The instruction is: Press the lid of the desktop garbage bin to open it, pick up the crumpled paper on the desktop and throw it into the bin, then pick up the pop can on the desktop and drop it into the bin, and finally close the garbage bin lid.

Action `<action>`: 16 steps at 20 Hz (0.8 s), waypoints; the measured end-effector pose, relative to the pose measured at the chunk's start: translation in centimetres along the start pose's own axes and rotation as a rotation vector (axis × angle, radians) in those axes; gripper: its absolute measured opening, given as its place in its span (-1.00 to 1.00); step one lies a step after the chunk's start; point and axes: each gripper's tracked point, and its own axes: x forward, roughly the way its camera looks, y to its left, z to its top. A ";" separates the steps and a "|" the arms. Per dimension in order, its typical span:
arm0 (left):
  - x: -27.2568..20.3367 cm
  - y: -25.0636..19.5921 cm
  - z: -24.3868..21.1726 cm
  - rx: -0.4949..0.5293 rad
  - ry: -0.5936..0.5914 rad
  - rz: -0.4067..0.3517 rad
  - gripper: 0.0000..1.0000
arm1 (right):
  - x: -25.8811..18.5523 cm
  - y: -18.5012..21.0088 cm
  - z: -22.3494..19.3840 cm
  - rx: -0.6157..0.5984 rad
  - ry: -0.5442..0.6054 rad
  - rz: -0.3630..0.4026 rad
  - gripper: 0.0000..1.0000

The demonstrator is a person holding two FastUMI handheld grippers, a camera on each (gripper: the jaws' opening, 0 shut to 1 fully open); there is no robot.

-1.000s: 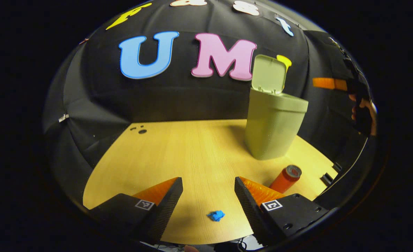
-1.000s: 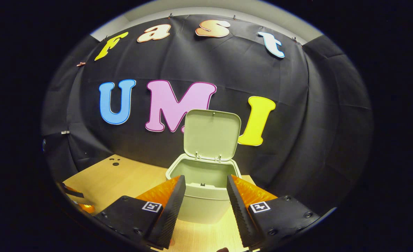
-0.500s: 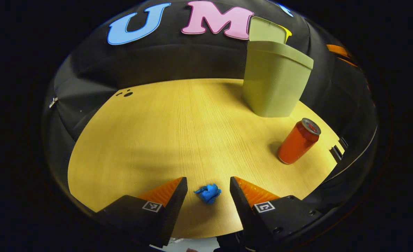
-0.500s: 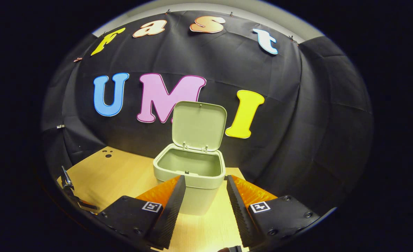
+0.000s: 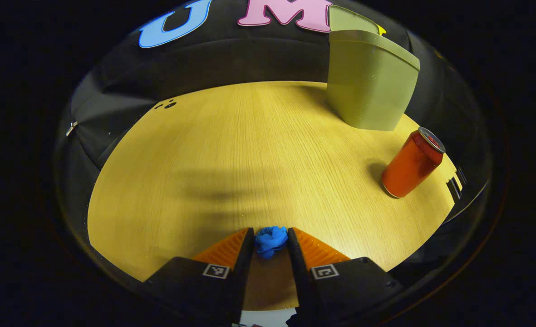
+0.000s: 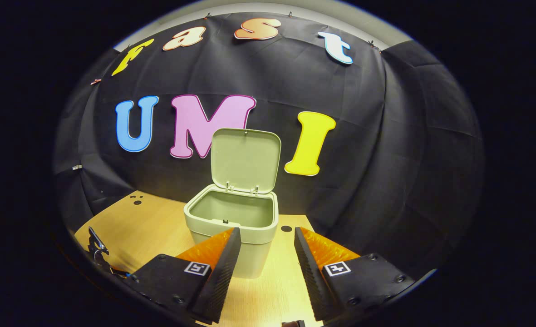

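In the left gripper view, the left claw (image 5: 270,243) is closed on the crumpled paper (image 5: 271,240), a small blue wad pinched between both fingers just above the tabletop (image 5: 231,150). The paper looks light and soft, so it should squash in the grip instead of slipping; taking it across its middle, as here, seems sound. Off to the right the pop can (image 5: 411,162) stands upright, well apart from the claw, with the bin (image 5: 370,81) behind it. The can is likely thin-walled and smooth, best gripped around its sides at mid-height.

In the right gripper view, the right claw (image 6: 264,261) hangs open and empty in front of the bin (image 6: 231,229), whose lid (image 6: 245,156) stands raised.
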 end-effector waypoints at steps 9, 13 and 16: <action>-2.1 0.2 4.3 -0.041 -0.063 0.008 -0.25 | 0.4 2.5 -1.1 -0.002 -0.015 0.107 0.52; -4.6 -0.8 9.7 -0.041 -0.173 -0.012 -0.25 | 0.3 3.5 -2.0 -0.008 -0.015 0.157 0.51; -6.5 -1.2 13.9 -0.045 -0.244 -0.001 -0.25 | 0.4 4.5 -2.9 -0.011 -0.007 0.200 0.52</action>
